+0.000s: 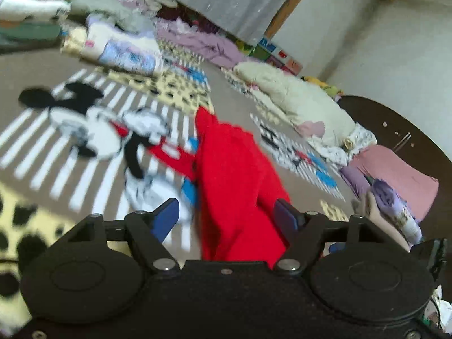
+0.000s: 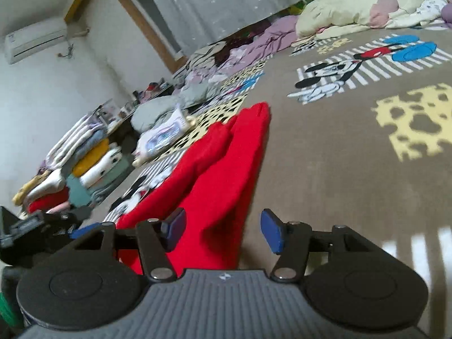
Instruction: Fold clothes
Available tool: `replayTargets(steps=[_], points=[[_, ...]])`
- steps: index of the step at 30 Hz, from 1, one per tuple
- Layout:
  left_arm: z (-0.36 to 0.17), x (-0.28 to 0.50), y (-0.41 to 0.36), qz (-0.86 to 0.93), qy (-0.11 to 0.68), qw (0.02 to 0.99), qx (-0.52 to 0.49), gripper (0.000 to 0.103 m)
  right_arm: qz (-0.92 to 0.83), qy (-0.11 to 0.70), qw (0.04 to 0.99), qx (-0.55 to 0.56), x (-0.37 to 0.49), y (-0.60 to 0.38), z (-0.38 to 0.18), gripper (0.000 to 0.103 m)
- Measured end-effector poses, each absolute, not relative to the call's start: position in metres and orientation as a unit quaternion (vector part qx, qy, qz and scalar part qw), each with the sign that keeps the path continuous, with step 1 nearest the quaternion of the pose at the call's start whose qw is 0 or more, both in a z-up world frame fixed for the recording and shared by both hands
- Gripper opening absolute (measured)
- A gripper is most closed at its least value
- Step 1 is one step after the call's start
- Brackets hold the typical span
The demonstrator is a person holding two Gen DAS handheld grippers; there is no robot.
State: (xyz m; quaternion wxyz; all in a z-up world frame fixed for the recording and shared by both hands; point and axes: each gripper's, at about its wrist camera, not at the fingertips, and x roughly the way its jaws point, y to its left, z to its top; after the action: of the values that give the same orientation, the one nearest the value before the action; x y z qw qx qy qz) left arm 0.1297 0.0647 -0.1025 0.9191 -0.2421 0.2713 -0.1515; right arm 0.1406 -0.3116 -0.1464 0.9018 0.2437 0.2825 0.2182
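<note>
Left wrist view: the left gripper (image 1: 226,212) stands spread, its blue pads either side of the red garment (image 1: 234,175), which lies bunched on the patterned blanket (image 1: 42,67) (piles crowd the far edge). Right wrist view: the right gripper (image 2: 223,227) is spread too, the red garment (image 2: 226,169) running between its fingers; bare blanket (image 2: 339,169) lies rightward.

Red garment (image 1: 234,175); brownish(?) cartoon-print rug (image 2: 325,155)

Bright red garment (image 1: 234,186), plain knit-like fabric, partly folded into a long narrow shape with a lengthwise crease. Lies on the brown cartoon-print carpet (image 2: 325,169), near end wide and bunched, far end tapering to a rounded tip; covers part of a mouse figure print.
</note>
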Motion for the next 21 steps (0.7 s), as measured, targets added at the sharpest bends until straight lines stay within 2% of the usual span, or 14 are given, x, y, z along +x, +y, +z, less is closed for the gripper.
replayTargets(steps=[15,16,19,21], points=[[-0.086,0.273,0.041,-0.142,0.261,0.937,-0.183,0.072,0.214,0.263,0.901,0.272,0.263,-0.309,-0.157,0.059],[-0.087,0.285,0.040,-0.145,0.260,0.937,-0.181,0.071,0.213,0.262,0.900,0.275,0.272,-0.309,-0.159,0.059],[-0.092,0.315,0.030,-0.163,0.267,0.936,-0.161,0.058,0.216,0.262,0.904,0.262,0.293,-0.305,-0.157,0.058],[-0.096,0.333,0.020,-0.178,0.275,0.936,-0.133,0.056,0.220,0.259,0.906,0.254,0.306,-0.303,-0.156,0.058]])
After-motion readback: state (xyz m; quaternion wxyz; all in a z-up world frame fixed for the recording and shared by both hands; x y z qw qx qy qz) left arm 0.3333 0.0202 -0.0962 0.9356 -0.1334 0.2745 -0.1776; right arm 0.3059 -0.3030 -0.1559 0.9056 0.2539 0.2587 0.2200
